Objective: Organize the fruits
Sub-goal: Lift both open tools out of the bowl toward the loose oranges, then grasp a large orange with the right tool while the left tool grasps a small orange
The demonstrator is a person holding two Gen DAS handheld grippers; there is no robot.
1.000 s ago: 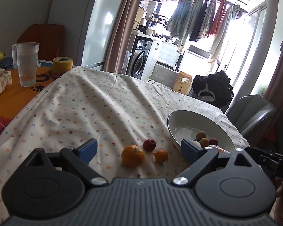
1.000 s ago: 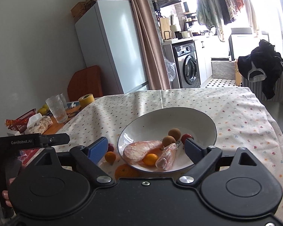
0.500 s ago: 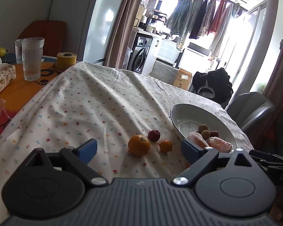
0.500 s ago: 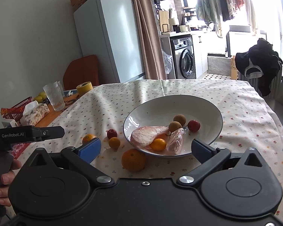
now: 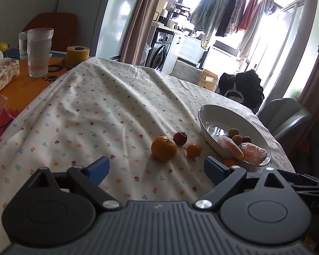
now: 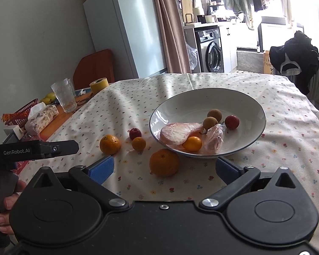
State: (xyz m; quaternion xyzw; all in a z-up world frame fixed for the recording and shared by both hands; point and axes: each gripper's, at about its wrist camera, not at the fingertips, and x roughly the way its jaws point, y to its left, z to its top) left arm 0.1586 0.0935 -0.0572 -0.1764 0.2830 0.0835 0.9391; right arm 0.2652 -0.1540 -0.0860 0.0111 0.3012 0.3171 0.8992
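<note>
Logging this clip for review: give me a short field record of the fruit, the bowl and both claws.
surface: floral tablecloth
bowl: white bowl, upright on the cloth
in bowl: two brown longans, red fruit, small orange fruit, two plastic-wrapped pieces
on cloth: near orange, far orange, small orange, small red fruit
left claw: open, empty
right claw: open, jaws just widened, near orange between the tips, not pressed

Both hand-held grippers are tilting down over the table with jaws standing wide and empty: the left hand-held gripper (image 5: 156, 167) and the right hand-held gripper (image 6: 164, 167), which has just been opening.
</note>
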